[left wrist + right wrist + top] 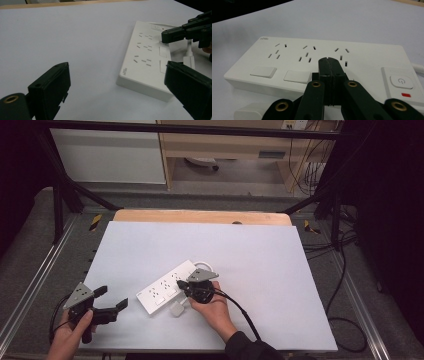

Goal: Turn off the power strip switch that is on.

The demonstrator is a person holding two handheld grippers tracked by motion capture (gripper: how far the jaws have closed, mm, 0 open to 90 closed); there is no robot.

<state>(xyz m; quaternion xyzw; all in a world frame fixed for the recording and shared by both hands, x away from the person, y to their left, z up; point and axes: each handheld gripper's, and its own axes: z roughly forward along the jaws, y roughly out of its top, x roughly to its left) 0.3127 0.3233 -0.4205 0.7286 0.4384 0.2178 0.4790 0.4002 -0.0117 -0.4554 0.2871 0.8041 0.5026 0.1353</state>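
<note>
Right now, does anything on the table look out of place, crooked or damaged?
Nothing looks damaged or spilled. The white power strip lies diagonally on the table, and a small white plug lies loose beside it, near the shut right gripper. The left gripper waits open, apart.

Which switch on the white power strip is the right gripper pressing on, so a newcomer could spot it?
On the white sheet covering the table lies a white rectangular plastic power strip, with a row of white square rocker switches along its near edge. The right gripper, jaws shut, rests on the third switch, beside the round power button with a red light.
</note>
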